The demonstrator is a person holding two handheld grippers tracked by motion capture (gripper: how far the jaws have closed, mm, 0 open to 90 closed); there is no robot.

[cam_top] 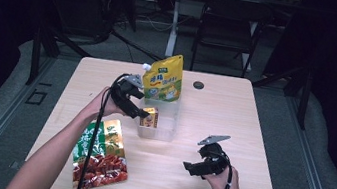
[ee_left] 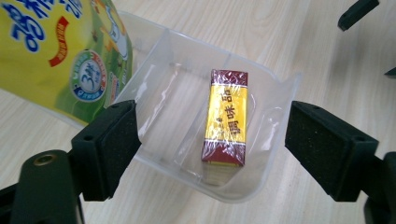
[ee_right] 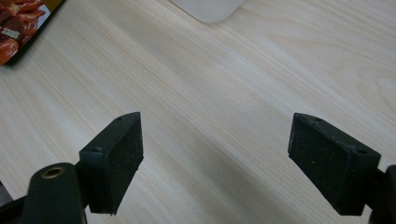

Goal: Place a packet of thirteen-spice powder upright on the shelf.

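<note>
Now left claw (ee_left: 212,142) hovers open over box (ee_left: 225,116).

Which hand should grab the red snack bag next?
Probably the left. The left gripper is open over the clear tray, box already inside, and the red snack bag lies on its side. The right gripper sits farther away.

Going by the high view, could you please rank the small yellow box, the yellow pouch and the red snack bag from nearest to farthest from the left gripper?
1. Small yellow box, in the clear tub just right of the left gripper.
2. Yellow pouch, standing behind.
3. Red snack bag, flat near the table's front edge.
</note>
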